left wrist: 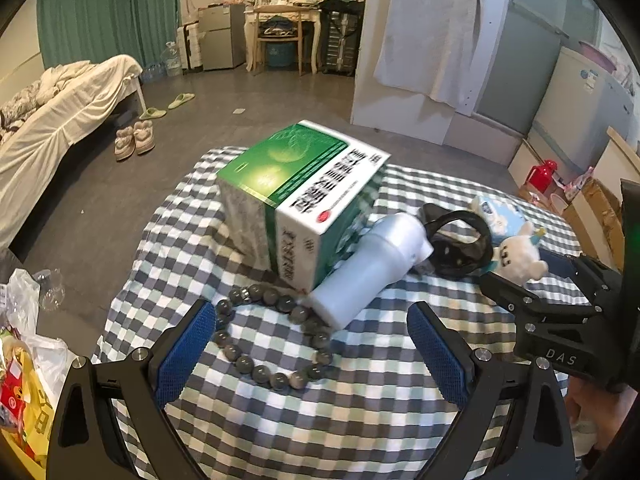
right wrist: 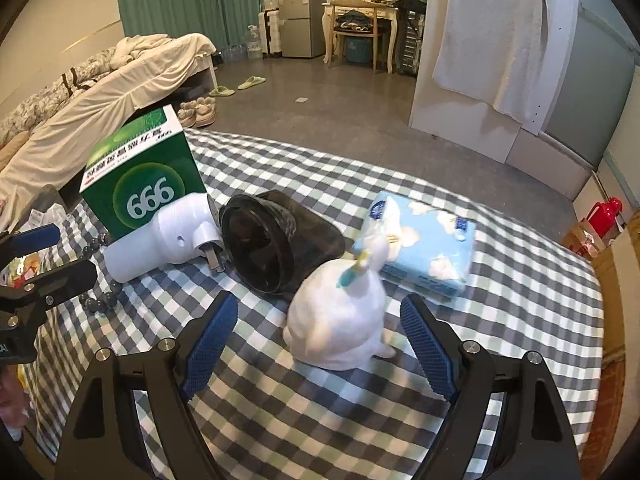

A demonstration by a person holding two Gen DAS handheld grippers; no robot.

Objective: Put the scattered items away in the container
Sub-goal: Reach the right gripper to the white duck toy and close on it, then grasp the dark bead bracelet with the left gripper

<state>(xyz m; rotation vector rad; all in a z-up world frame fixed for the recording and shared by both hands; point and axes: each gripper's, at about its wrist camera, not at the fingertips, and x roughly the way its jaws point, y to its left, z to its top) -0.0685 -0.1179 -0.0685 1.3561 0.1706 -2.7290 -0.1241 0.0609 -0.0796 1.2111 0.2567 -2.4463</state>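
Note:
On a checked tablecloth lie a grey bead bracelet, a green and white box, a white plug-in device, a black tipped-over container, a white plush toy and a blue tissue pack. My left gripper is open, its blue pads either side of the bracelet. My right gripper is open around the plush toy, apart from it. The box, device and some beads also show in the right wrist view. The right gripper appears at the right edge of the left view.
Plastic bags with snacks sit left of the table. A bed, slippers and shoes, a dressing table and a red flask stand on the floor around the table.

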